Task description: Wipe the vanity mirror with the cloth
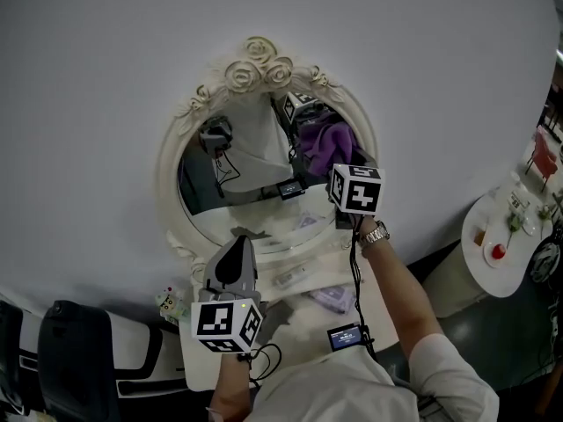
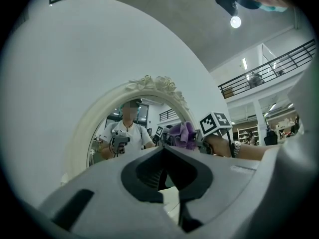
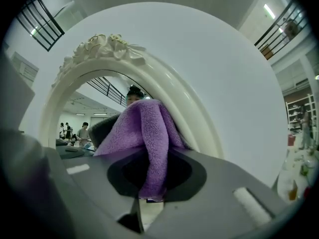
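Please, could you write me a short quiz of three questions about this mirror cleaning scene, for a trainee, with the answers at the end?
1. True or false: the left gripper holds the purple cloth.
2. Where is the purple cloth? A) in the right gripper, held up at the right side of the vanity mirror; B) draped over the mirror's top; C) hidden from every view.
3. How do the left gripper's jaws stand?
Key: 1 false. 2 A. 3 together, with nothing between them.
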